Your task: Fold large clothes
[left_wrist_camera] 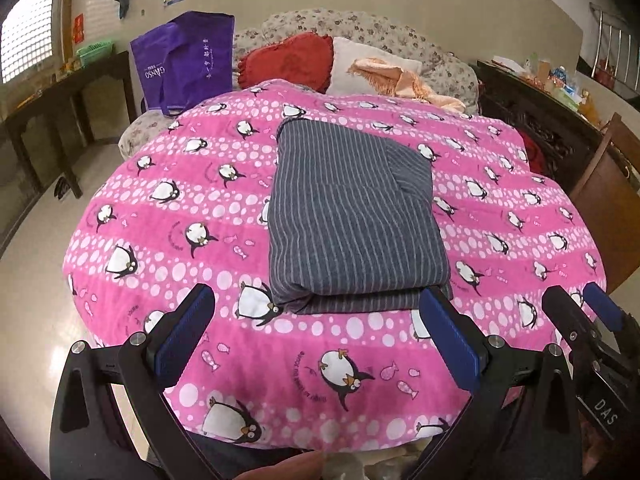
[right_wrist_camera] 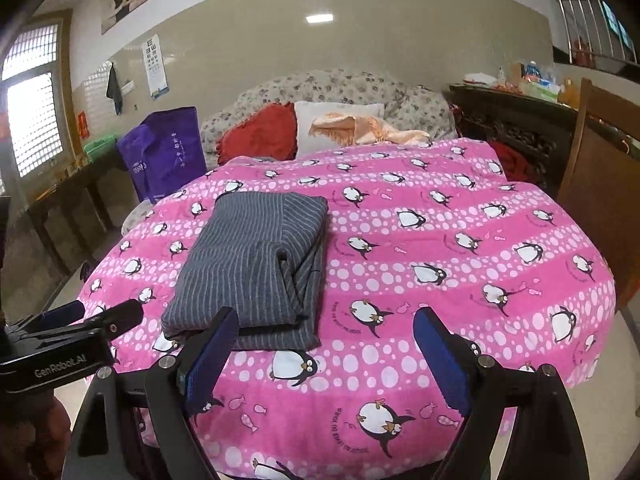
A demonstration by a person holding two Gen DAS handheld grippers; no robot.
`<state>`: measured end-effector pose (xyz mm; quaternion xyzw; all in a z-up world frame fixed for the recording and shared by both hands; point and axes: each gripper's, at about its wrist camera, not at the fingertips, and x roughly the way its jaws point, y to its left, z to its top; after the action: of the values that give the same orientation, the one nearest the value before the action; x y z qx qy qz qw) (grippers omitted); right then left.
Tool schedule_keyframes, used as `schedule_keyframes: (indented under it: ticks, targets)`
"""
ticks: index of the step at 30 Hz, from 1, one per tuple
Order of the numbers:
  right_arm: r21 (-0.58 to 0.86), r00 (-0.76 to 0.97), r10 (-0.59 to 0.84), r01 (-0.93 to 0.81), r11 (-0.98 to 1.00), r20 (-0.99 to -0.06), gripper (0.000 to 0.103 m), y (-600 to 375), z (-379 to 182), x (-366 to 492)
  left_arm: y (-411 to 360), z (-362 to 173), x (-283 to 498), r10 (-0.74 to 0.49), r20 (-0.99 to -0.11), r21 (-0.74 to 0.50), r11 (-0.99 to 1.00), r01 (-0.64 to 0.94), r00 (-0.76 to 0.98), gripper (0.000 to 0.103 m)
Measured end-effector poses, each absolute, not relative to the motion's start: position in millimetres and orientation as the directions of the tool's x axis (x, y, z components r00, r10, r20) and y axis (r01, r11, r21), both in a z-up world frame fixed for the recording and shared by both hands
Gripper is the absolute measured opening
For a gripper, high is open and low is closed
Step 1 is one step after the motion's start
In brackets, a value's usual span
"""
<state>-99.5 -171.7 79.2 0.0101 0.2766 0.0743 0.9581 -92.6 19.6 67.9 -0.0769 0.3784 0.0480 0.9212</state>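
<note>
Grey pinstriped garment (left_wrist_camera: pixel 352 216) lies folded into a thick, tidy rectangle on our pink penguin blanket (left_wrist_camera: pixel 168 240), layered edges stacked along its near side. We hold our left gripper (left_wrist_camera: pixel 320 332) and right gripper (right_wrist_camera: pixel 324 356) just short of it, jaws wide, gripping nothing.

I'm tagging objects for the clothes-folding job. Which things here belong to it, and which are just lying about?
Part of the job:
- folded grey striped garment
- pink penguin-print blanket under it
- left gripper, open
- right gripper, open

Lying about:
- purple tote bag
- red fringed cushion
- white pillow
- peach fringed shawl
- green plastic basket
</note>
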Motion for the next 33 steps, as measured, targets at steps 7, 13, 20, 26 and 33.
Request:
schedule_keyframes:
  ticks: [7,13,20,26,33]
  targets:
    - [0.082,0.826,0.150,-0.126,0.989,-0.543,0.087,-176,73,-100,15,62,-93,0.029,-0.715,-0.098,0.985,-0.141,0.698,0.102]
    - [0.100,0.823,0.148,-0.111,0.989,-0.548,0.087,-181,69,-100,14,61,-93,0.029,-0.716,-0.092,0.986,-0.136,0.697,0.102]
    - [0.101,0.824,0.152,-0.115,0.988,-0.546,0.087,-183,67,-101,13,56,-93,0.028,-0.722,-0.085,0.988,-0.129,0.691,0.102]
    - [0.101,0.824,0.150,-0.113,0.988,-0.546,0.087,-182,67,-101,12,54,-93,0.027,-0.725,-0.083,0.989,-0.126,0.688,0.102]
    - [0.100,0.822,0.153,-0.118,0.988,-0.549,0.087,-181,65,-103,13,52,-92,0.022,-0.730,-0.085,0.989,-0.123,0.683,0.102]
